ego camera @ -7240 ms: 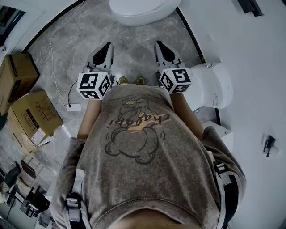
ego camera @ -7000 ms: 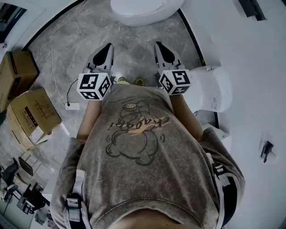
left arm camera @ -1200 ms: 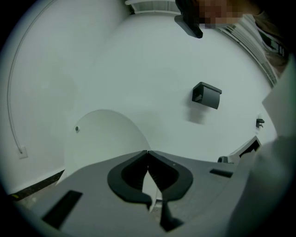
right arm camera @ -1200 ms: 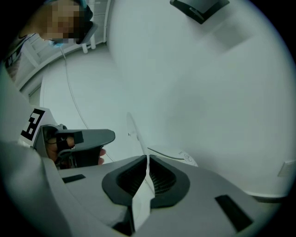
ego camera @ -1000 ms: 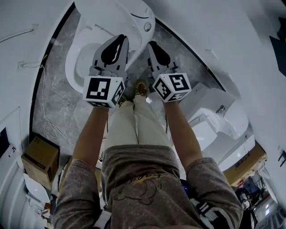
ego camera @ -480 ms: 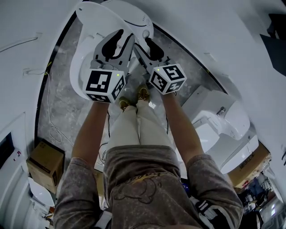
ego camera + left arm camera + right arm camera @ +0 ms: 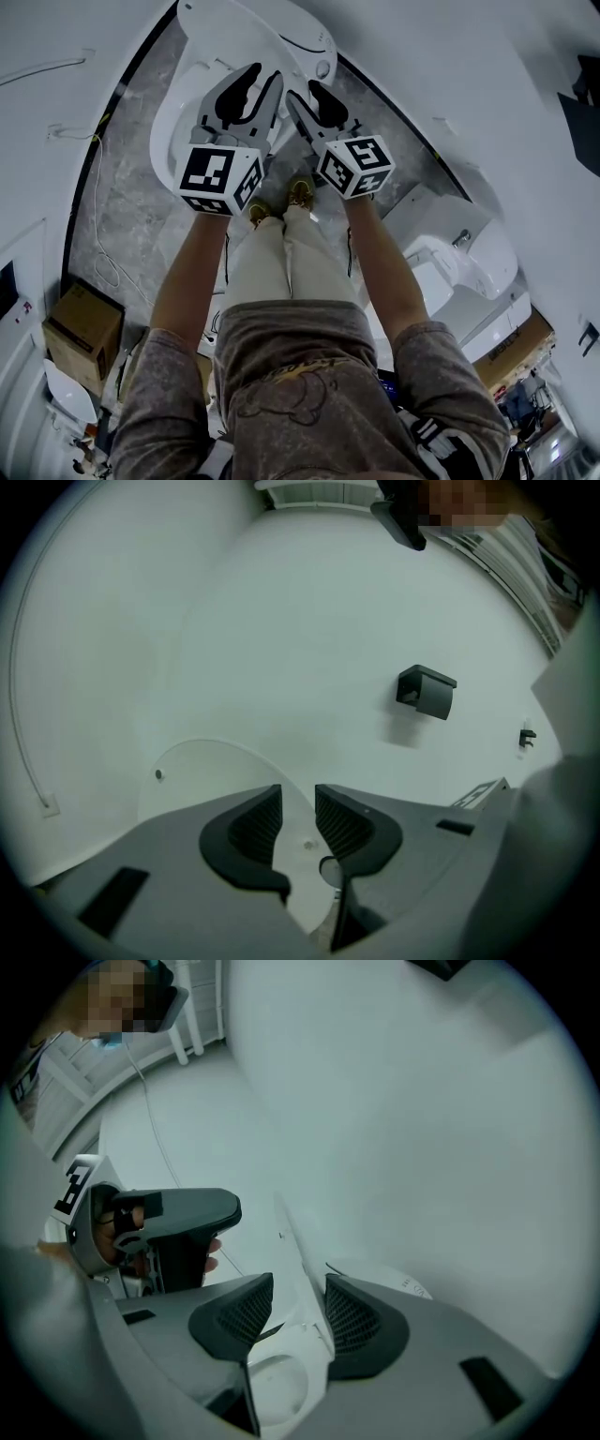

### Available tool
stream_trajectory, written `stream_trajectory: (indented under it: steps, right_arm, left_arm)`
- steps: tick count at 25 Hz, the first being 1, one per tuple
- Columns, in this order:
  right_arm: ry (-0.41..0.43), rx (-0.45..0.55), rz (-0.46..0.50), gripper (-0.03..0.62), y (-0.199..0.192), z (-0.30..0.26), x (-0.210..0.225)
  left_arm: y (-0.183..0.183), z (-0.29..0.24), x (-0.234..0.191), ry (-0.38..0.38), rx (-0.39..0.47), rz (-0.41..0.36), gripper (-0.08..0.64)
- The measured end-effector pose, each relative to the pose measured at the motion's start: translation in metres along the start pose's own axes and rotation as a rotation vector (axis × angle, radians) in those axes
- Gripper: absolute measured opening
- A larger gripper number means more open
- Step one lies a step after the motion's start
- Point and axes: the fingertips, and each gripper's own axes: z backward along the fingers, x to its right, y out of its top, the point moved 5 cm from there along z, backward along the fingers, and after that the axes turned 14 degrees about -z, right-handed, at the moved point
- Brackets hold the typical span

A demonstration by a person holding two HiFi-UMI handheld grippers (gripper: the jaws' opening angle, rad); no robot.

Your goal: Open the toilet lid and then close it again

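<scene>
White wall behind, the toilet lid (image 7: 202, 775) now stands raised, its edge between the jaws of the right gripper (image 7: 298, 1297), closing again after letting go, the left gripper (image 7: 298, 803) parted, gripping nothing: lowering looks next.

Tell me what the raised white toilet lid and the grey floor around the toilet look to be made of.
Raised white toilet lid: probably moulded plastic, smooth with a slight sheen. It looks thin edge-on in the right gripper view and has small dark studs on its face. Grey floor: polished stone or marble-look tile, judging by the pale veining and joint lines. I cannot tell which of the two it is.
</scene>
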Motion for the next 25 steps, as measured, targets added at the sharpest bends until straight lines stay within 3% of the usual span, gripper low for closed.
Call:
stream_trajectory:
  steps: [8, 18, 25]
  right_arm:
    - [0.016, -0.042, 0.003, 0.190, -0.026, 0.006, -0.037]
    - [0.115, -0.225, 0.111, 0.178, -0.115, 0.004, -0.113]
    - [0.136, -0.284, 0.166, 0.190, -0.156, 0.005, -0.133]
  left_arm:
    - [-0.003, 0.055, -0.012, 0.048, 0.018, 0.047, 0.114]
    - [-0.014, 0.126, -0.024, 0.078, 0.031, 0.060, 0.114]
    - [-0.045, 0.176, -0.049, 0.138, 0.013, 0.096, 0.112]
